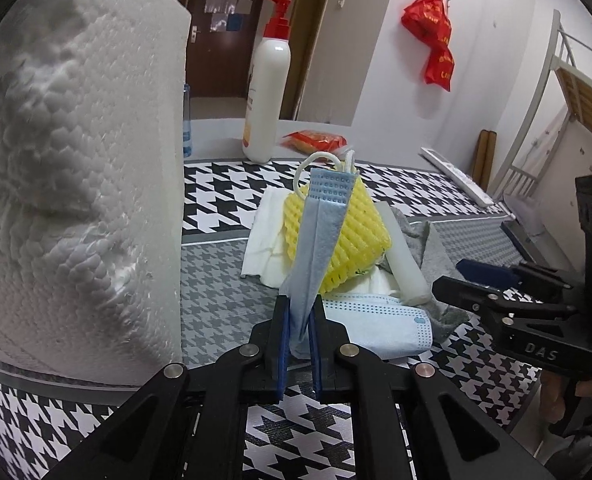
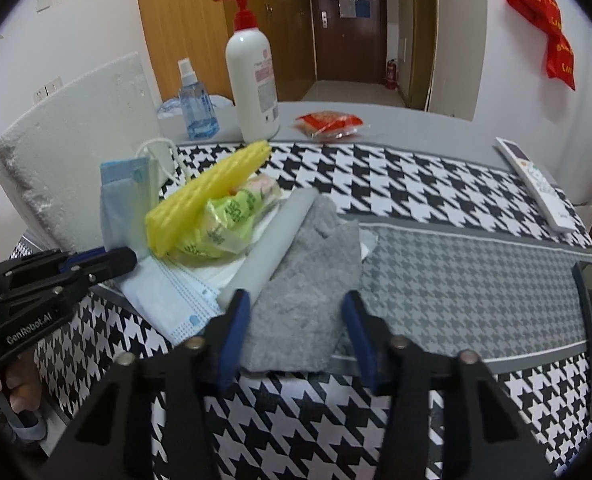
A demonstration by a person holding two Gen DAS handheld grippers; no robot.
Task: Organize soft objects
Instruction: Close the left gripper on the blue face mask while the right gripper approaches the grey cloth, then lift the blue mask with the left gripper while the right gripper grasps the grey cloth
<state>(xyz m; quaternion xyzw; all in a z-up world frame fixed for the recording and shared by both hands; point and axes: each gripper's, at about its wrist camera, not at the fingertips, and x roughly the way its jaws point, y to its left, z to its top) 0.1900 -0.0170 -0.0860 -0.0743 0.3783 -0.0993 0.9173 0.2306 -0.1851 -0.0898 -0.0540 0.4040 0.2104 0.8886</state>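
Note:
My left gripper (image 1: 300,316) is shut on a folded blue face mask (image 1: 320,232), which stands upright in front of a yellow foam net (image 1: 356,232). In the right wrist view that left gripper (image 2: 103,260) sits at the left edge with the mask (image 2: 123,200) rising from it. My right gripper (image 2: 296,312) straddles the near end of a grey cloth (image 2: 304,272). Its jaws stand apart, and the cloth lies flat and unbunched between them. A second mask (image 2: 175,300) lies flat beside a pale foam bar (image 2: 271,240) and a green bag (image 2: 223,224).
A big white foam block (image 1: 75,160) stands close on the left. At the back stand a pump bottle (image 2: 251,76) and a spray bottle (image 2: 195,100), with a red packet (image 2: 328,124) beside them. A remote control (image 2: 536,180) lies at the right on the houndstooth tablecloth (image 2: 476,272).

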